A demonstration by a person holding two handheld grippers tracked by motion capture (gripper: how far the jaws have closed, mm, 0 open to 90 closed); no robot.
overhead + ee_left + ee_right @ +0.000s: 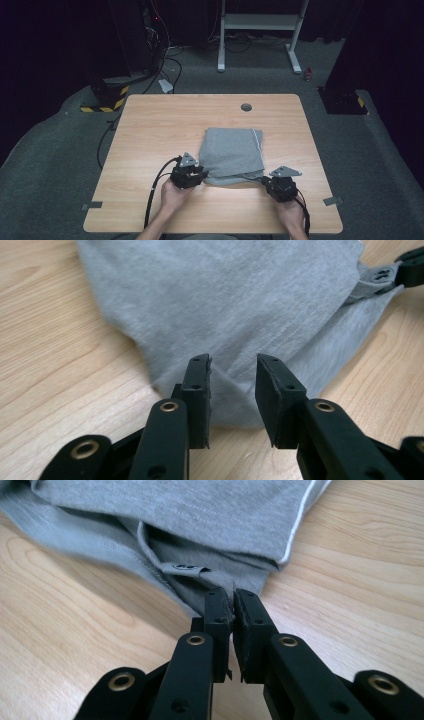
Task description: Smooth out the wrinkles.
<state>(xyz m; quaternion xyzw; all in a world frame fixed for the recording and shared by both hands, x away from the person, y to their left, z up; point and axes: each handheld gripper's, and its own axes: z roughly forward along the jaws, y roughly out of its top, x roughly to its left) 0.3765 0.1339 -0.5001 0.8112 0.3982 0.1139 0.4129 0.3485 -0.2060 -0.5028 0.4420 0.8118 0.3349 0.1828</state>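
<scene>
Cloth: grey folded cloth lies mid-surface, near edge toward the person.
Left tongs: released, jaws straddling the cloth's near-left corner.
Right tongs: clenched on the cloth's near-right corner.
Surface: light wood, grey grommet at the far edge.
Surroundings: white desk frame and cables on the floor beyond.

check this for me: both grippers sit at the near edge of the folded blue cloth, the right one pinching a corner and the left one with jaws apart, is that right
Only the colour is wrong: the folded cloth is grey, as the high view shows. The rest holds: the right gripper pinches a corner of it, and the left gripper has its jaws apart at the near edge.
</scene>
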